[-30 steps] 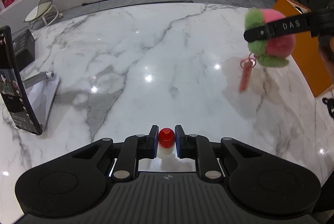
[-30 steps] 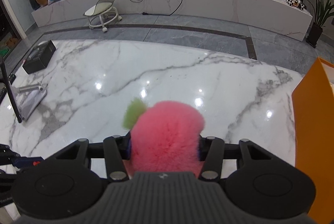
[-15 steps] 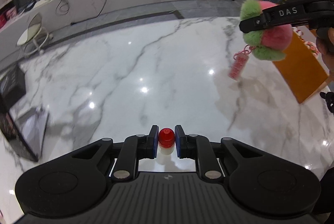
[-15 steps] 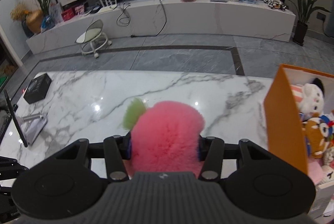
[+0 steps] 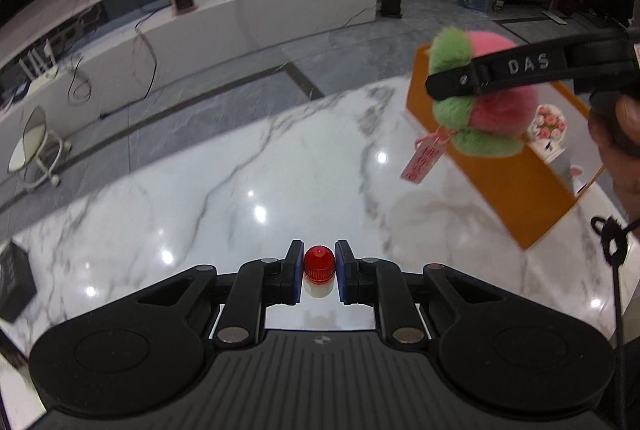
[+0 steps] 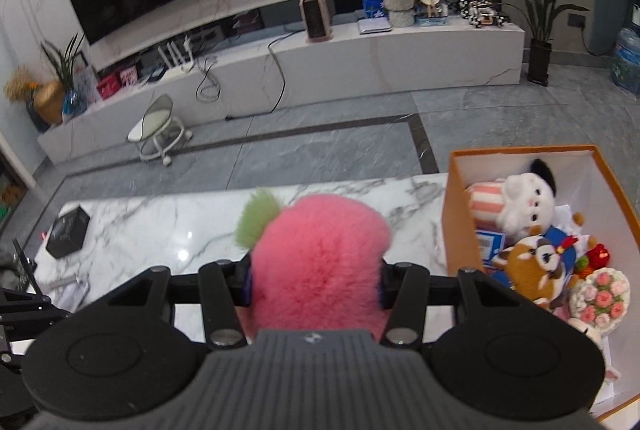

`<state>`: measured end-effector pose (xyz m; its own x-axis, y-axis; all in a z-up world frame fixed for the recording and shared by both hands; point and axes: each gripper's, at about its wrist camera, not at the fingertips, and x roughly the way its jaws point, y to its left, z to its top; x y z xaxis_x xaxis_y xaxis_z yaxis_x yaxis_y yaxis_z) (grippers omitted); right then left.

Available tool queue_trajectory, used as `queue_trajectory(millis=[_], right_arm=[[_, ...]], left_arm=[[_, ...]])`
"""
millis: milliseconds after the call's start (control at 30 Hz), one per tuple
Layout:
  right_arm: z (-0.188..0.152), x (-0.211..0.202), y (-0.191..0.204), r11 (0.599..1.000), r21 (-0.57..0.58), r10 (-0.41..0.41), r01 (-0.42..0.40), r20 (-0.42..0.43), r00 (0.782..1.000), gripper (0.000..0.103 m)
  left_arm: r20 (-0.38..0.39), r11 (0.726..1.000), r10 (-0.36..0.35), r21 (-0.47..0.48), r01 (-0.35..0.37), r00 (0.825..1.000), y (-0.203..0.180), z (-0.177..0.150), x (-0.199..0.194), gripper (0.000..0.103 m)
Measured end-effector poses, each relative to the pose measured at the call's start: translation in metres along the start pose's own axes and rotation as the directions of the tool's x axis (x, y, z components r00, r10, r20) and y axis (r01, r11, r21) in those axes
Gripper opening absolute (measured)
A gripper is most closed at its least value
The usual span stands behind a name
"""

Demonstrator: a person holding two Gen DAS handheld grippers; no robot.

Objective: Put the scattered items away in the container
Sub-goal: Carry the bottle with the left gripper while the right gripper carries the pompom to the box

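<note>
Now that the orange box (image 6: 452, 213) has swung into view, right gripper (image 6: 316, 282) clamps the pink plush (image 6: 320, 262), left gripper (image 5: 318, 272) pinches a red-capped bottle (image 5: 318, 266), both nearing drop-off.

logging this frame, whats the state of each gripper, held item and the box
left gripper: shut on small red-capped bottle, held upright above the marble table
right gripper: shut on pink and green plush, held in the air
orange box: open, plush toys inside
</note>
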<state>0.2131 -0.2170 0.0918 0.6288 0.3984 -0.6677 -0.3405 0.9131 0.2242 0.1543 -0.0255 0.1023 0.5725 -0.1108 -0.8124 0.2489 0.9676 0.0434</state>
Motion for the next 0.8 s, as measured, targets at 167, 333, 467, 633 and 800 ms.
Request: queue_trajectory(millis=[167,333,467,633,800], right_arm=[[0.008,-0.013,-0.019,0.999,0.05,0.001,-0.002,0.031,1.0,0.053],[0.012,-0.023,-0.039,0.996,0.094,-0.015,0.01,0.057,0.998,0.053],[0.014,-0.033,-0.057,0.992,0.119,-0.048,0.039,0.079,0.996,0.053],[0.014,-0.042,-0.087,0.982,0.173,-0.093,0.075,0.094,0.991,0.053],[0.013,-0.051,-0.119,0.967,0.23,-0.136,0.109,0.104,0.985,0.053]], left_arm=[[0.033,0.999,-0.018,0.044,0.017,0.999,-0.024,0.029,0.0,0.019],[0.059,0.997,-0.035,0.077,0.03,0.998,-0.047,0.053,0.003,0.019],[0.068,0.994,-0.054,0.103,0.047,0.996,-0.067,0.065,0.008,0.019],[0.082,0.988,-0.091,0.132,0.08,0.992,-0.094,0.085,0.016,0.019],[0.094,0.979,-0.129,0.169,0.112,0.987,-0.129,0.104,0.024,0.019]])
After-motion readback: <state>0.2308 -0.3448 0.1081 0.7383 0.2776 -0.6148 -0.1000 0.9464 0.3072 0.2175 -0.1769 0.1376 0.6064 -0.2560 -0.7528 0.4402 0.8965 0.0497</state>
